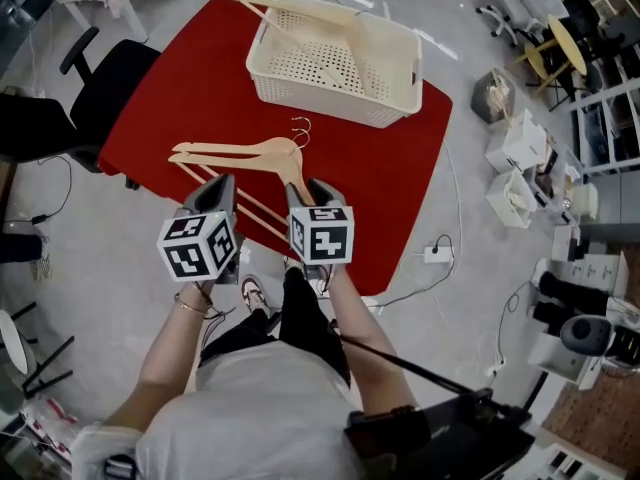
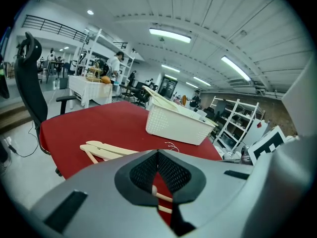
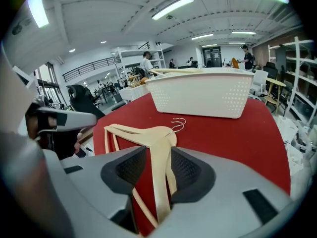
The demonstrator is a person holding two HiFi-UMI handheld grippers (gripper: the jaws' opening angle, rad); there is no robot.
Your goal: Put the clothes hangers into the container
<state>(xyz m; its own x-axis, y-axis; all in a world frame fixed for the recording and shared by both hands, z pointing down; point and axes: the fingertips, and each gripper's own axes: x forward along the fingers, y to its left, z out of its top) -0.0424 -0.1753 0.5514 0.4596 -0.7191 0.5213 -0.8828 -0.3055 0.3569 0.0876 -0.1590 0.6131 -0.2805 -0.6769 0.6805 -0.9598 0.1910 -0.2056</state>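
- Left tool (image 1: 221, 190): sits at lower left of centre in the head view, over the near edge of the red table (image 1: 400, 183), and points forward and down. Shows jaws shut tip to tip in its own view (image 2: 157, 153), with nothing clamped.
- Right tool (image 1: 311, 192): sits just beside the left one, tilted down more steeply. Stands released, jaws apart (image 3: 158, 150), with one arm of the wooden hangers (image 3: 161, 143) running between the pads without being pressed.
- Both forearms: reach straight forward from the body at the bottom of the head view, close together and nearly parallel. Carry the marker cubes facing up, with a bracelet (image 1: 188, 306) on the left wrist.
- Wooden hangers (image 1: 250, 154): lie stacked flat on the table, mid-frame, right in front of both tools, metal hooks (image 1: 300, 128) pointing toward the container.
- Container (image 1: 320, 98): stands on the table's far side, top centre of the head view, well apart from the stack. Holds another hanger (image 1: 290, 16), which leans over the upper-left rim.
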